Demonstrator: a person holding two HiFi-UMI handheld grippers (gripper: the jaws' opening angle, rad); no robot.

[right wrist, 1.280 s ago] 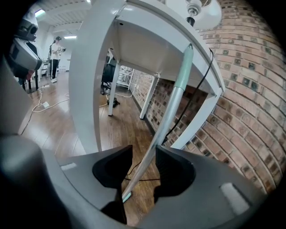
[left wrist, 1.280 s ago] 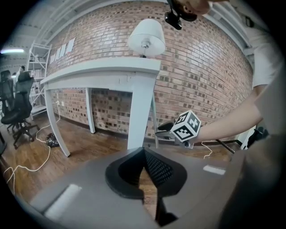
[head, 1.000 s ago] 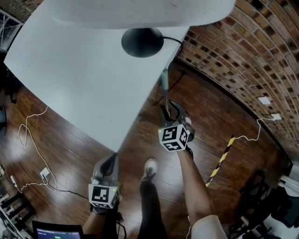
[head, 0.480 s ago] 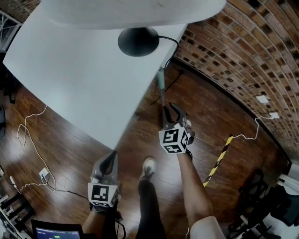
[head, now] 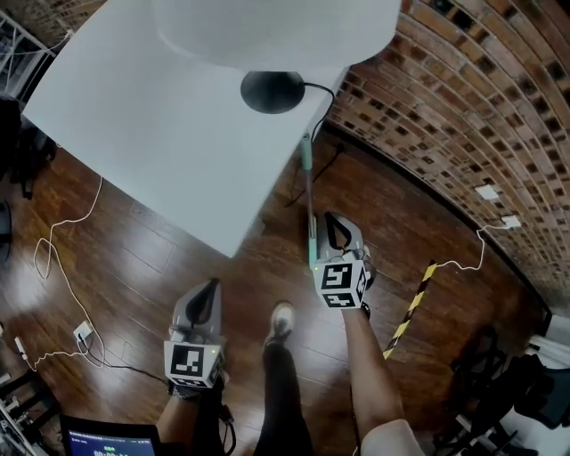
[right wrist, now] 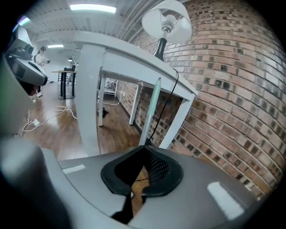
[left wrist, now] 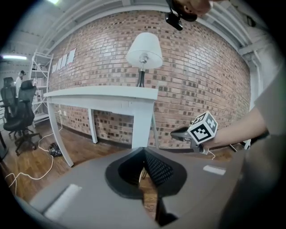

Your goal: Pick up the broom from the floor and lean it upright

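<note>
The broom's thin pole [head: 309, 191] stands upright against the white table's corner, its pale green grip [head: 305, 151] on top; its head is hidden. In the right gripper view the pole [right wrist: 151, 112] rises just beyond the jaw tips. My right gripper [head: 331, 219] sits beside the pole's lower part. Its jaws have just been closing and now meet with nothing between them [right wrist: 145, 146]. My left gripper [head: 209, 288] hangs lower left over the floor, away from the broom, shut and empty [left wrist: 143, 150].
The white table [head: 160, 134] carries a lamp with a black base [head: 272, 92] and a white shade [head: 267, 27]. A brick wall [head: 445, 98] curves behind. White cables [head: 62, 258] and a yellow-black strip [head: 411, 307] lie on the wood floor. The person's shoe [head: 283, 321] is between the grippers.
The right gripper's jaws stood open around the broom pole and have shut, clear of it, drawing back toward me. Both grippers have risen. The broom stays leaning.
</note>
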